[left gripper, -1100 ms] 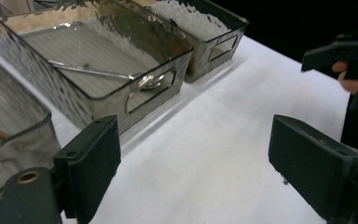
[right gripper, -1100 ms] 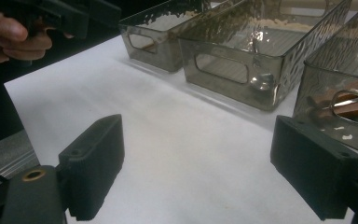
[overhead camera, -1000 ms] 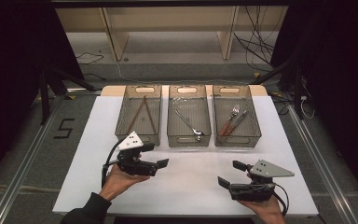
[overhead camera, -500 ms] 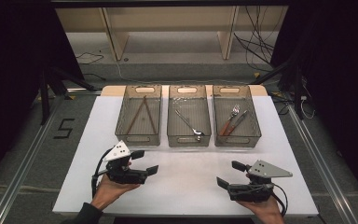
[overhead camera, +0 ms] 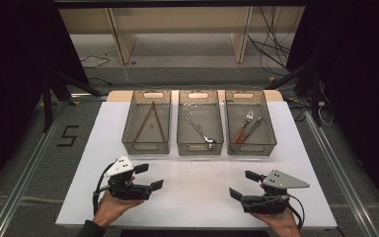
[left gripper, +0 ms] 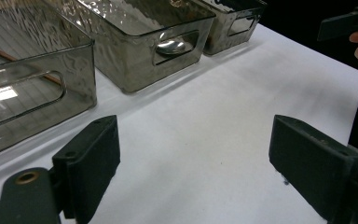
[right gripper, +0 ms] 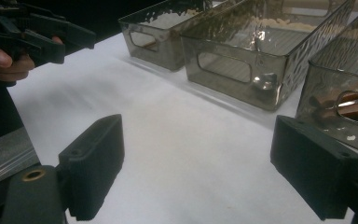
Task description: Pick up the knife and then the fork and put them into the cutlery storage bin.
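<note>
White covers the bench (overhead camera: 192,197), with dark floor on both sides of it and pale shelving behind. Three smoky clear bins stand in a row across its far half, and the middle bin (overhead camera: 200,122) serves as the landmark.

Left of the middle bin, the left bin (overhead camera: 147,121) holds two thin brown sticks leaning together at their far ends. Nearer the person and to the left of the middle bin, the left gripper (overhead camera: 148,177) is cupped from below by an upturned hand (overhead camera: 109,207) whose forearm comes up from the bench's near edge. Its fingers (left gripper: 91,161) are spread wide apart, grasping nothing, and aim rightward over bare bench.

Inside the middle bin lies a metal spoon (overhead camera: 200,132), its bowl near the front wall.

Right of the middle bin, the right bin (overhead camera: 249,121) holds a fork and another brown-handled utensil. Nearer the person on that side, the right gripper (overhead camera: 245,183) sits in a hand at the bench's near edge, aimed leftward, its fingers (right gripper: 95,161) likewise released and empty.
</note>
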Action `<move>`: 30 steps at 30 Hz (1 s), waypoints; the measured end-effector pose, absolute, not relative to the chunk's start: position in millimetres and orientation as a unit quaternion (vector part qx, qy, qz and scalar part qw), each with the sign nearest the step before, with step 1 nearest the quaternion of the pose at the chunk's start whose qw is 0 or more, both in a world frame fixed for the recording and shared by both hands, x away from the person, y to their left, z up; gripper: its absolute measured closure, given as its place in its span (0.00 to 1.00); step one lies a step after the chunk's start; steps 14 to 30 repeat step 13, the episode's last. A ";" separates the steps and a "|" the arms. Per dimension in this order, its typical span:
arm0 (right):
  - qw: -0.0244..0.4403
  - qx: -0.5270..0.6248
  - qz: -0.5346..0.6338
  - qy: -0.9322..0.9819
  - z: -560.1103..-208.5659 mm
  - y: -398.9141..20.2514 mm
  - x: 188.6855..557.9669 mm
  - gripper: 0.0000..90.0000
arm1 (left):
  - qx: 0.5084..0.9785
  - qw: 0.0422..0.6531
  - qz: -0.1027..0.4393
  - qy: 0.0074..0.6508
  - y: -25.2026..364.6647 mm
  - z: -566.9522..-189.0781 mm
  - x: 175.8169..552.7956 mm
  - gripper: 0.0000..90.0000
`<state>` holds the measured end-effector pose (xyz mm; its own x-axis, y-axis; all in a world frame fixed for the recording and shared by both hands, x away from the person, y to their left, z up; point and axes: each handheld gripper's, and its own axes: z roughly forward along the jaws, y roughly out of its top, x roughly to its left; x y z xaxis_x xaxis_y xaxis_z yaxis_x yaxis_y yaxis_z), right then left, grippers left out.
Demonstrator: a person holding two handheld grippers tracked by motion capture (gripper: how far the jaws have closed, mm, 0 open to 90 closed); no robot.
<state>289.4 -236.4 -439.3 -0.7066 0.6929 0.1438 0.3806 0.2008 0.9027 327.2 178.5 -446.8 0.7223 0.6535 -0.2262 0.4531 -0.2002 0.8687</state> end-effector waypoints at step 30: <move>0.149 0.353 0.524 0.761 -439.1 -236.7 289.4 0.20 | 0.768 0.522 0.100 0.358 178.9 -446.8 327.0 0.18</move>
